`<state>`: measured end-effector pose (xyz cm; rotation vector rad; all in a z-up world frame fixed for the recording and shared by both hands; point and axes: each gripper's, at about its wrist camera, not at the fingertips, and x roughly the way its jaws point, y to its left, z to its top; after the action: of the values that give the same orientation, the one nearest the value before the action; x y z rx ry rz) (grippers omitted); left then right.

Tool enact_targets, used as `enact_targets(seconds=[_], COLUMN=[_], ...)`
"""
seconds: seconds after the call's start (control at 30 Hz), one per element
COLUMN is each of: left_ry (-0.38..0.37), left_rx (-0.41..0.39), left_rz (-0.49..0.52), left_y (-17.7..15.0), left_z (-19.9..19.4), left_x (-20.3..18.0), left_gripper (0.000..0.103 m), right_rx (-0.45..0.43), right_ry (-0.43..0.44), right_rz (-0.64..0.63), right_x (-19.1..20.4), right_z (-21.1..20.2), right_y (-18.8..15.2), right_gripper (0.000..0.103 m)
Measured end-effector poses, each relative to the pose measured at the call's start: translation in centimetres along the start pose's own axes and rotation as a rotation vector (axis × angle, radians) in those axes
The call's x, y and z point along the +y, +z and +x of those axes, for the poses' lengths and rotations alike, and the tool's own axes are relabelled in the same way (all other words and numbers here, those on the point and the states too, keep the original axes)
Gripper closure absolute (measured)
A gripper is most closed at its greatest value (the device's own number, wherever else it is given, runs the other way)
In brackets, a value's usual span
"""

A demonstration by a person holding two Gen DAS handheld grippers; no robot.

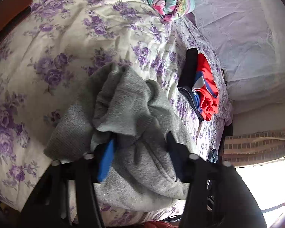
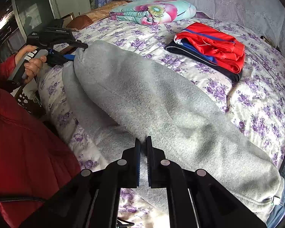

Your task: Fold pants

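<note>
- The left gripper (image 2: 74,54) sits at the far left of the right wrist view, at the pants' far end; in its own camera its fingers (image 1: 106,159) stand wide apart with bunched grey cloth between them, so whether it truly pinches that cloth I cannot tell.
- The right gripper (image 2: 143,142) has its jaws pressed nearly together on an edge of the grey pants (image 2: 161,102), which lie lengthwise across the floral bedspread (image 2: 256,102).
- Risk: if the left hold is loose, the thick fleece may slide out as the fold is carried, leaving a crooked fold.
- Risk: the right pinch takes only a thin edge, so one layer could slip free.
- Risk: a wide swing could drag the pants into the folded stack (image 2: 209,47).
- Count: two grippers, one pair of grey pants, one folded stack, one rolled quilt (image 2: 153,12).
</note>
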<state>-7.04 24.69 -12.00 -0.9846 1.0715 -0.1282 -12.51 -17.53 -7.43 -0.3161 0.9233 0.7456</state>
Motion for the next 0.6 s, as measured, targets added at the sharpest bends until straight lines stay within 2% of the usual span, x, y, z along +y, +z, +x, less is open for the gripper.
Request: enact_targets(seconds=[0.1, 0.2, 0.27, 0.33, 0.4, 0.47, 0.57, 0.6], left_ry=[-0.022, 0.036, 0.073, 0.048, 0.048, 0.084, 0.144, 0.133], left_rx=[-0.023, 0.026, 0.068, 0.082, 0.080, 0.079, 0.006, -0.009], left_rz=[0.060, 0.102, 0.083, 0.026, -0.006, 0.045, 0.210, 0.268], left_y=[-1.3, -3.2, -4.0, -4.2, -4.1, -4.2, -4.7, -4.9], left_z=[-2.5, -3.0, -1.7, -0.5, -0.3, -1.5, -4.8, -5.7], left_x=[0.1, 1.1, 2.9, 4.5, 4.5, 3.0, -0.4, -1.7], left_gripper=[0.078, 0.078, 0.078, 0.078, 0.078, 0.075, 0.068, 0.066], right_rx=[-0.001, 0.046, 0.102, 0.133, 0.119, 0.122, 0.114, 0.110], right_ry=[0.029, 0.082, 0.121, 0.135, 0.157, 0.179, 0.177, 0.180], right_rz=[0.012, 0.055, 0.094, 0.119, 0.160, 0.194, 0.184, 0.192], right_x=[0.1, 0.0, -0.3, -0.6, -1.2, -1.5, -1.2, -1.3], right_z=[-0.6, 0.3, 2.2, 4.3, 5.4, 5.3, 5.0, 5.1], right_y=[-0.5, -1.9, -3.1, -4.3, -4.8, -4.7, -4.9, -5.1], right_gripper=[0.097, 0.097, 0.096, 0.095, 0.095, 0.096, 0.095, 0.095])
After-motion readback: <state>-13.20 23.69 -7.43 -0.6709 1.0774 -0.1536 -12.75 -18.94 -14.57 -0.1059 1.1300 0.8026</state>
